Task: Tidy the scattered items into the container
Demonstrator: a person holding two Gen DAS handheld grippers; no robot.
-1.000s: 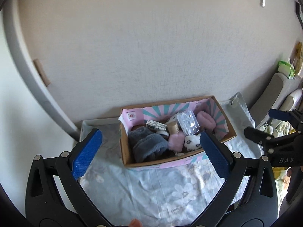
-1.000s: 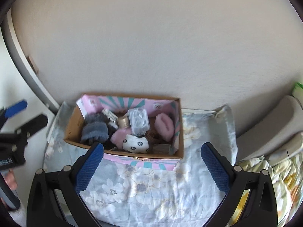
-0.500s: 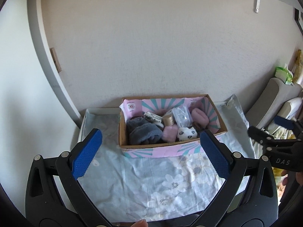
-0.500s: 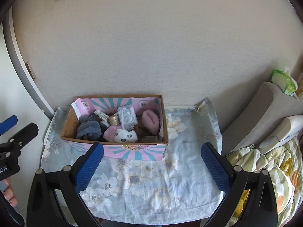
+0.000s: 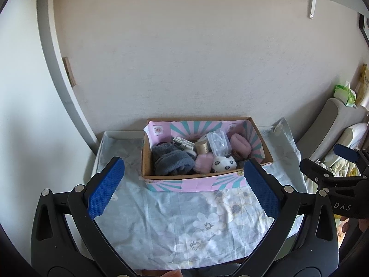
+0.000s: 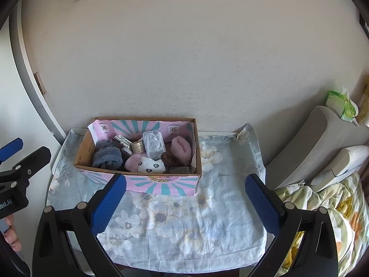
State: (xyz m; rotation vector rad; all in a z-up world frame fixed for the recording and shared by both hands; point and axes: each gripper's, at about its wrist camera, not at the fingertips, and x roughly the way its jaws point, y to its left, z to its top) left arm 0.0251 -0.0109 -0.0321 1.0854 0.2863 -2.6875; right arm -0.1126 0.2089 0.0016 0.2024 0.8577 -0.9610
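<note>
A cardboard box [image 5: 147, 161] with pink and teal lining stands at the back of a small table, against the wall; it also shows in the right wrist view [image 6: 198, 143]. Inside lie a grey-blue fuzzy sock roll [image 5: 171, 160], pink fuzzy rolls [image 5: 239, 143], a white spotted roll [image 5: 223, 164], a clear bag [image 5: 218, 142] and a gold tin [image 5: 201, 147]. My left gripper [image 5: 184, 189] is open and empty, held back from the box's front. My right gripper [image 6: 184, 200] is open and empty, also in front of the box.
A floral cloth [image 6: 184, 219] covers the table. A grey cushion [image 6: 311, 143], a white pillow [image 6: 343, 161] and a flowered quilt [image 6: 322, 205] lie to the right. A green tissue pack [image 6: 339, 106] sits on the cushion. A white door frame [image 5: 57, 73] stands left.
Both grippers have pulled back and up from the box, so it looks smaller and farther. Both stay open and empty. The box contents have not moved.
</note>
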